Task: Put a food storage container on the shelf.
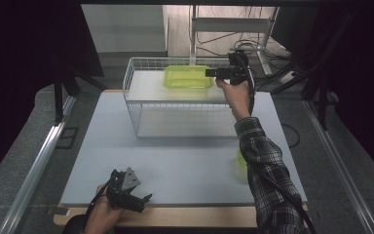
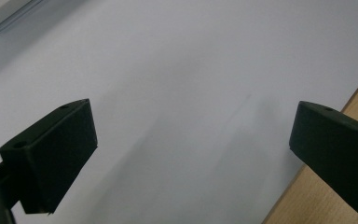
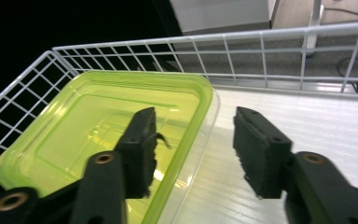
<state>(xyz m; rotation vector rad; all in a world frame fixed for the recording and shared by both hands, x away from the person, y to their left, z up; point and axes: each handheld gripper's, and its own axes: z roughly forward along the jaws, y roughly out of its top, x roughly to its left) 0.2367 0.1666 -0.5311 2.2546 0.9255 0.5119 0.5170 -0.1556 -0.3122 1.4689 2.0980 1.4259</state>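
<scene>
- The translucent lime-green rectangular plastic container [image 1: 187, 76] sits on the upper shelf of the white wire basket [image 1: 141, 66].
- Right tool [image 3: 193, 149]: jaws spread, straddling the container's near rim wall, not pinching.
- Left tool [image 2: 191, 154]: spread, empty, well apart from the basket.

There is one white wire basket [image 1: 175, 105] on the table [image 1: 126, 161]. There is one green container [image 1: 187, 76] inside the basket. One more green thing [image 1: 242, 162] lies on the table beside the sleeve [image 1: 265, 165]; it is mostly hidden, so I cannot tell its kind. There are two grippers: the left gripper [image 1: 143, 200] and the right gripper [image 1: 210, 73]. There is one table.
</scene>
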